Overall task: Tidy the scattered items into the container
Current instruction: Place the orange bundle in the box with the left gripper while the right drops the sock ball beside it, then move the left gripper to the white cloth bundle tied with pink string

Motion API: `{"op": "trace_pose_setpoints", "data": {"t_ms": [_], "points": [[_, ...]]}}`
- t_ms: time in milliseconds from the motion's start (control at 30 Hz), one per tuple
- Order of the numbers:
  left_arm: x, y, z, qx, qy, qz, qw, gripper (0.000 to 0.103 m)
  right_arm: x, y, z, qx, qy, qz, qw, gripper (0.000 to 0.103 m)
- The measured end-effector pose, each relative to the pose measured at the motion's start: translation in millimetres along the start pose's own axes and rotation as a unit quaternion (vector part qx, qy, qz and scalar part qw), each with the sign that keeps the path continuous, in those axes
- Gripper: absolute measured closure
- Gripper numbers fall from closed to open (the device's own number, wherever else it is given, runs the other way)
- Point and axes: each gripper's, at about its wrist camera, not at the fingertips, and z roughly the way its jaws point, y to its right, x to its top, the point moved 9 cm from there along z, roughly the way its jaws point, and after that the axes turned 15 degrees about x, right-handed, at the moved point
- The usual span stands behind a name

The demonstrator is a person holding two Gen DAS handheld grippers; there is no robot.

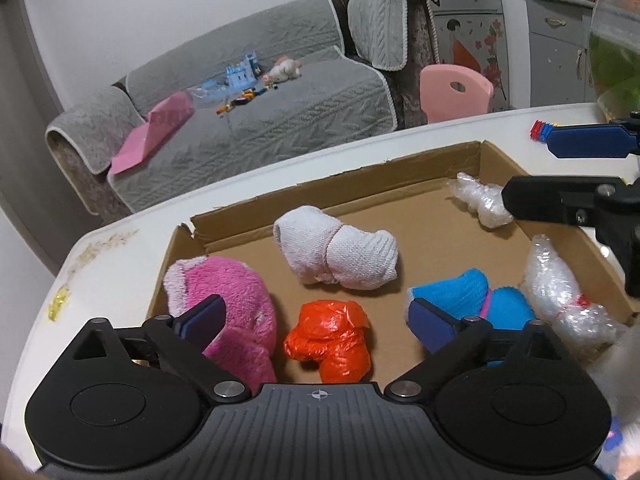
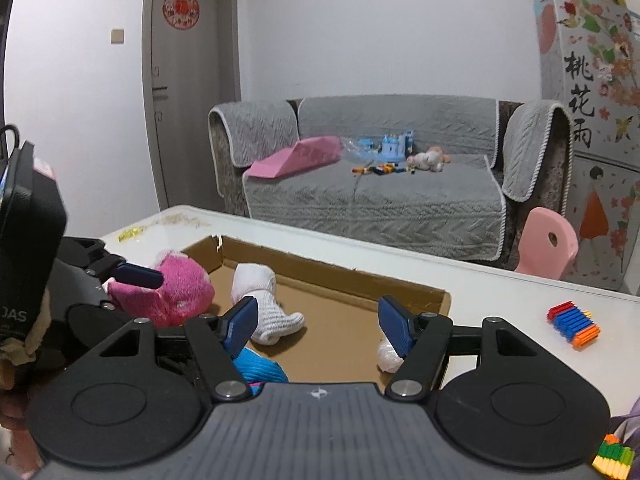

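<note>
The left gripper (image 1: pixel 318 320) has a dark grey ribbed body with a small white crosshair mark at its middle. Two round black discs flank the body, each carrying black linkage arms joined by silver screws. Its fingers (image 1: pixel 204 318) wear dark blue pads. The right gripper (image 2: pixel 318 320) is built alike: ribbed grey body, crosshair mark, black discs and arms, silver screws, ribbed blue pads on the fingers (image 2: pixel 394 326). White letters "JAS" show on the left gripper's black housing in the right wrist view.
</note>
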Motion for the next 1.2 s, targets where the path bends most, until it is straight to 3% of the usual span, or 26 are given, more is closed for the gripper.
{"op": "trace_pose_setpoints", "data": {"t_ms": [200, 367, 467, 600, 733, 900, 1200], "points": [[-5.6, -22.4, -35.9, -0.007, 0.020, -0.019, 0.9996, 0.000, 2.9, 0.9, -10.6, -0.004, 0.013, 0.000, 1.000, 0.031], [-29.7, -48.1, -72.6, -0.011, 0.026, -0.032, 0.9991, 0.000, -0.8, -6.7, -24.1, 0.000, 0.019, 0.001, 1.000, 0.030], [-56.4, -63.5, -95.1, -0.013, 0.024, -0.038, 0.9989, 0.000, -7.7, -23.1, -39.2, 0.011, 0.015, -0.019, 1.000, 0.028], [-101.3, -78.9, -117.1, -0.019, 0.013, -0.048, 0.9986, 0.000, -21.2, -49.0, -57.8, 0.057, 0.001, -0.042, 0.997, 0.021], [-147.6, -87.0, -130.1, -0.035, -0.021, -0.064, 0.9971, 0.000, -46.4, -63.5, -72.6, 0.085, -0.022, -0.046, 0.995, 0.017], [-184.5, -72.1, -155.5, -0.078, -0.048, -0.078, 0.9927, 0.000, -81.7, -66.9, -78.0, 0.097, -0.067, -0.036, 0.992, 0.017], [-200.2, -28.8, -156.2, -0.118, -0.043, -0.045, 0.9911, 0.000, -103.7, -71.7, -70.0, 0.131, -0.094, -0.032, 0.986, 0.017]]}}
